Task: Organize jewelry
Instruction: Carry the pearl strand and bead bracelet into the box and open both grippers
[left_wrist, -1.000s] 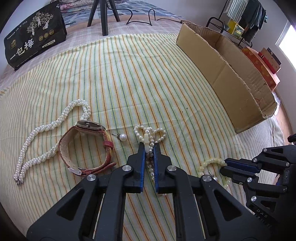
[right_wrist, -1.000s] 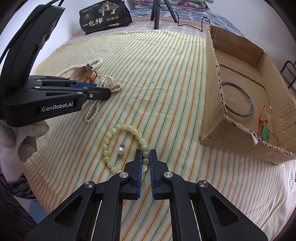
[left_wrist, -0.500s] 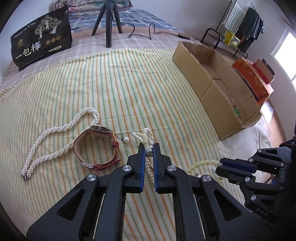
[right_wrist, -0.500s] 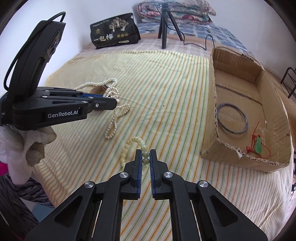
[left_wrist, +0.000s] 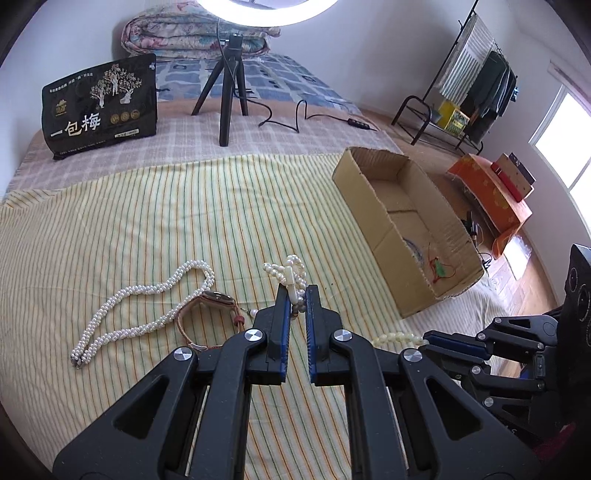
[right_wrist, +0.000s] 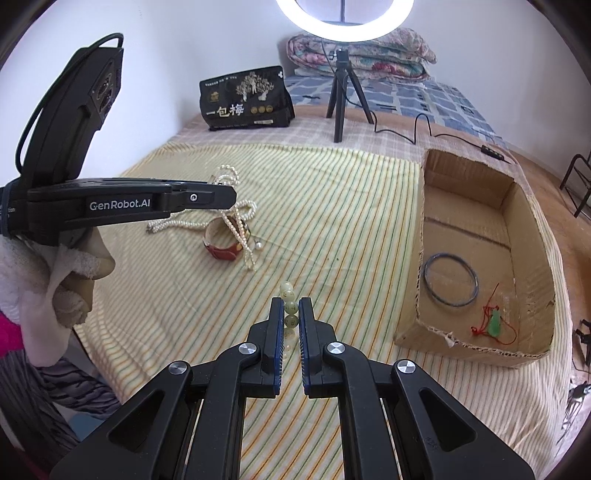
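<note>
In the left wrist view my left gripper (left_wrist: 295, 291) is shut on a pearl strand (left_wrist: 291, 275) with a white clasp, held above the striped cloth. From the right wrist view the same gripper (right_wrist: 232, 194) shows side-on, and the pearl strand (right_wrist: 242, 229) dangles from it. My right gripper (right_wrist: 291, 306) is shut on a pale green bead bracelet (right_wrist: 289, 295), also lifted. On the cloth lie a long pearl necklace (left_wrist: 147, 306), a red-strapped watch (left_wrist: 207, 306) and a pearl earring (left_wrist: 253, 312). The cardboard box (right_wrist: 465, 184) holds a blue bangle (right_wrist: 450, 278) and a green pendant (right_wrist: 494, 321).
The box (left_wrist: 369, 218) stands at the right edge of the striped cloth. A black bag (left_wrist: 99, 103), a tripod (left_wrist: 229, 92) under a ring light and a cable (left_wrist: 295, 122) are at the back. A white-gloved hand (right_wrist: 55, 266) grips the left tool.
Both grippers have risen and tilted up. The pearl strand and the bead bracelet have come off the cloth with them. Both jaws stay shut.
</note>
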